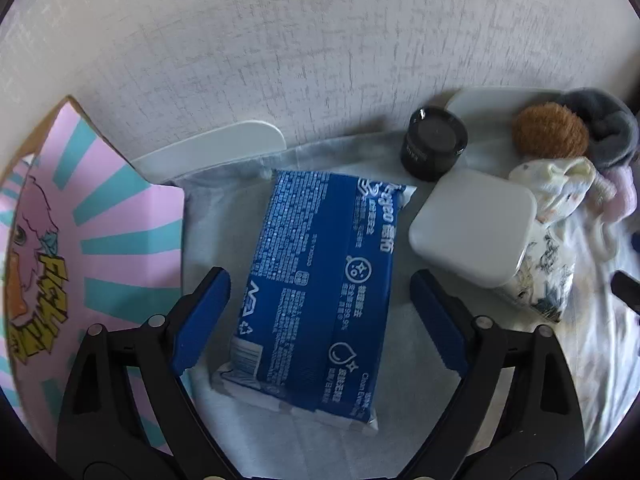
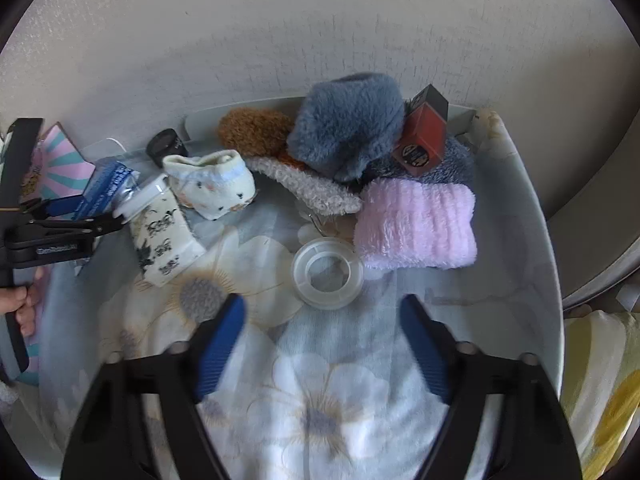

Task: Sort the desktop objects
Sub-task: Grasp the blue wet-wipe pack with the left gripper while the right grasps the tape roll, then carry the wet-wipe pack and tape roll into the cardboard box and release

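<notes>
so nearest in the left wrist view, the left claw (image 1: 320, 312) sits w/ its blue pads wide apart, one each side of the blue wipes pack (image 1: 316, 292) lying flat on the pale cloth (image 1: 412, 368). pads straddle the pack w/ a gap on both sides, so nothing is held yet. prob lined up across the pack's narrow width bc that's the easiest way to pinch it.

in the right wrist view, the right claw (image 2: 322, 344) also has its jaws apart and empty, over the flower-print cloth (image 2: 320, 412). just ahead of its tips lies the clear tape roll (image 2: 327, 274), flat, not touched; looks like the next pick on that side.

further out: white-lidded printed box (image 1: 472, 220) just right of the pack, black jar (image 1: 434, 142) behind it near the wall. the pink-and-teal board (image 1: 100, 216) leans on the left.

farthest, soft stuff is heaped in the white tray (image 2: 532, 216): pink fuzzy cloth (image 2: 416, 228), grey fluffy bundle (image 2: 348, 124), brown fluffy bit (image 2: 256, 130), red box (image 2: 424, 136) propped on top, small printed sock (image 2: 210, 188) left of the pile. seems like the soft items go together here, tho sorting isn't done yet.
</notes>
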Action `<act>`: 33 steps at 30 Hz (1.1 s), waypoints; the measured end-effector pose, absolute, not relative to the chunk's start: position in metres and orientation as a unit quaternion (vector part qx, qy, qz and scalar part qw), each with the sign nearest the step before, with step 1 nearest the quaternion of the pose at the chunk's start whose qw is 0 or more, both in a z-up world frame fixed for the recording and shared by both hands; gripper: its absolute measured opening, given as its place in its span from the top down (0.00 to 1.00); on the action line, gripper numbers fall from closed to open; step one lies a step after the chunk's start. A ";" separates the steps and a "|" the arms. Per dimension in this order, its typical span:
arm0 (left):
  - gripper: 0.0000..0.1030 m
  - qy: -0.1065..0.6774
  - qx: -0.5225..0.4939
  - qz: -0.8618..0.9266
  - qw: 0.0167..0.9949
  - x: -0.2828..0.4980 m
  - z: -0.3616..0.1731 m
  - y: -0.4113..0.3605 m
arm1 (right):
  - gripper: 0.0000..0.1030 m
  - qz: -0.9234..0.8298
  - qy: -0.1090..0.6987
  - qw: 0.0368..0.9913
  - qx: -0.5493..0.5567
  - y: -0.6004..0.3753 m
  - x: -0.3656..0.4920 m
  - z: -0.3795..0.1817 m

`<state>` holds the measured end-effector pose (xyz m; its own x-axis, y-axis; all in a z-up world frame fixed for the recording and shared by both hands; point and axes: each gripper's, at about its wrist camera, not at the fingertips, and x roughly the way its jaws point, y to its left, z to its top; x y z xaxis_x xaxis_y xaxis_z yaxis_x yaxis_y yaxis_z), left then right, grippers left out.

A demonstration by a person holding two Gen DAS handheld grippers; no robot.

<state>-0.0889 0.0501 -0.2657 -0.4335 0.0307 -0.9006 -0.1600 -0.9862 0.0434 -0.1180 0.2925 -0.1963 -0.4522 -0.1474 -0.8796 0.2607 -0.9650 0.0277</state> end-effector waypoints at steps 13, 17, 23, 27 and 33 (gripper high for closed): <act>0.38 0.037 -0.531 0.843 0.073 -0.089 -0.263 0.045 | 0.62 -0.868 0.058 0.088 0.485 0.290 -0.120 -0.204; 0.39 0.032 -0.538 0.839 0.073 -0.089 -0.261 0.044 | 0.62 -0.868 0.055 0.087 0.486 0.282 -0.120 -0.205; 0.39 0.005 -0.549 0.833 0.069 -0.081 -0.257 0.033 | 0.62 -0.869 0.049 0.099 0.483 0.284 -0.107 -0.195; 0.40 -0.014 -0.549 0.833 0.065 -0.066 -0.249 0.030 | 0.62 -0.871 0.048 0.105 0.478 0.293 -0.100 -0.185; 0.40 -0.012 -0.533 0.843 0.075 -0.058 -0.225 0.034 | 0.62 -0.876 0.049 0.115 0.465 0.294 -0.091 -0.169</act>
